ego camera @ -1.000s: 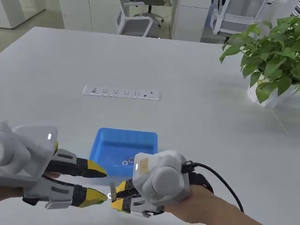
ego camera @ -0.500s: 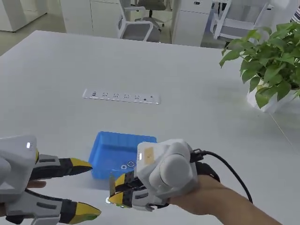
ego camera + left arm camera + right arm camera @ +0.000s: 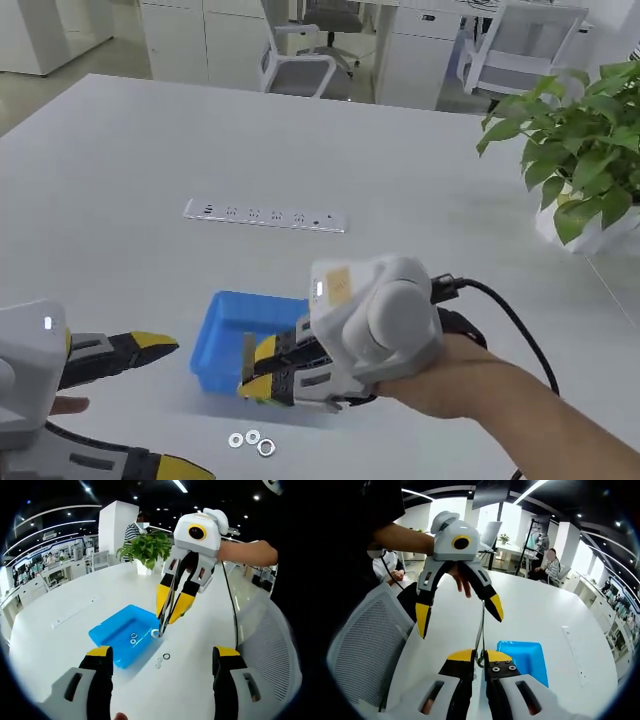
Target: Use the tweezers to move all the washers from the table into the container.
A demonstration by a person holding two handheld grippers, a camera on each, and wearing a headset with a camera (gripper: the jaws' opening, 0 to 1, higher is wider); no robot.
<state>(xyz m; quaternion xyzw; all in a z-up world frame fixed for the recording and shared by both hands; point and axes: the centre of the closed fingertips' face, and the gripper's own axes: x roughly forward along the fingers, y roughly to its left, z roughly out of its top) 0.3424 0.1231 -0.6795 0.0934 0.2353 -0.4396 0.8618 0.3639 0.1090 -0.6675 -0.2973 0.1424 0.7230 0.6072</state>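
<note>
My right gripper point(image 3: 262, 378) is shut on thin metal tweezers point(image 3: 247, 362), whose tips hang at the near rim of the blue container point(image 3: 228, 322). In the left gripper view the tweezers point(image 3: 164, 617) point down from the right gripper point(image 3: 172, 611), with what looks like a washer point(image 3: 155, 632) at their tips. Two washers point(image 3: 133, 638) lie inside the container point(image 3: 107, 632). A few washers point(image 3: 250, 440) lie on the table in front of it. My left gripper point(image 3: 165, 405) stands open at the lower left, nothing between its fingers.
A white power strip point(image 3: 264, 215) lies beyond the container. A potted plant point(image 3: 585, 170) stands at the table's right edge. Office chairs point(image 3: 300, 60) stand past the far edge. The grey tabletop point(image 3: 430, 240) is bare to the right.
The right gripper has lifted with the tweezers and moved from the table in front of the container to its near rim, uncovering the loose washers. The left gripper has drawn back to the lower left.
</note>
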